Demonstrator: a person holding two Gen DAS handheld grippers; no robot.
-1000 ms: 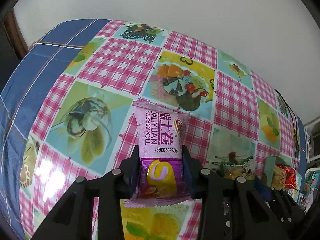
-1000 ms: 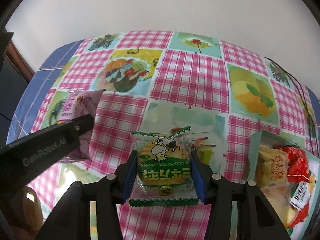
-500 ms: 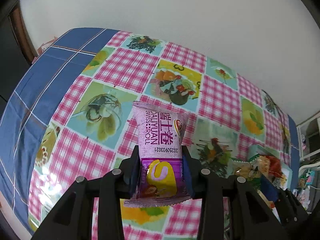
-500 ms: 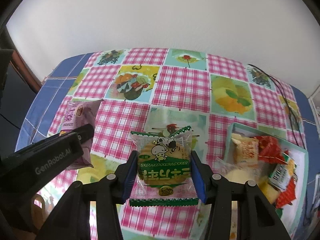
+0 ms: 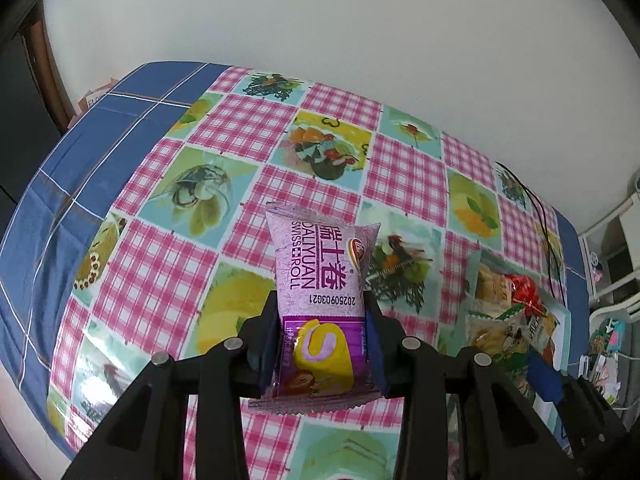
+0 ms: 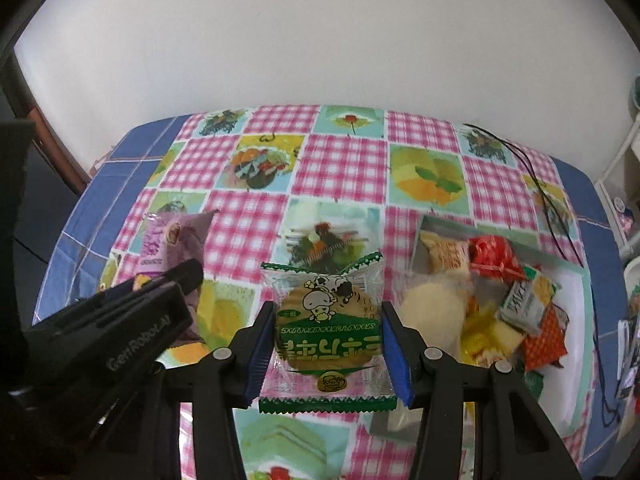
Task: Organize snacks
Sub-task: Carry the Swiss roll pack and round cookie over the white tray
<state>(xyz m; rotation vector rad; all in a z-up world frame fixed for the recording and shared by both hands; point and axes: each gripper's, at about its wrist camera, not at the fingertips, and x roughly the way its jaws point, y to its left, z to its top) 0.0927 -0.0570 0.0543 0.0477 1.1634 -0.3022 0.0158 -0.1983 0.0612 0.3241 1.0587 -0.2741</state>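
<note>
My left gripper point(image 5: 321, 334) is shut on a purple Swiss roll packet point(image 5: 320, 276), held upright above the patterned tablecloth point(image 5: 192, 280). In the right wrist view my right gripper point(image 6: 326, 338) is shut on a green-edged biscuit packet with a cartoon cow point(image 6: 326, 324). The left gripper with its purple packet point(image 6: 172, 240) shows at the left of that view. A pale green tray point(image 6: 576, 300) full of mixed snack packets lies on the table to the right; it also appears in the left wrist view as the tray point(image 5: 560, 316).
A black cable point(image 6: 536, 184) runs over the table's far right corner. A white wall stands behind the table. White shelving point(image 5: 616, 248) stands at the right edge. The blue cloth border point(image 5: 60, 168) marks the table's left side.
Both grippers have risen and pulled back with their packets; more of the table and the snack tray at the right has come into view. Neither grip has altered.
</note>
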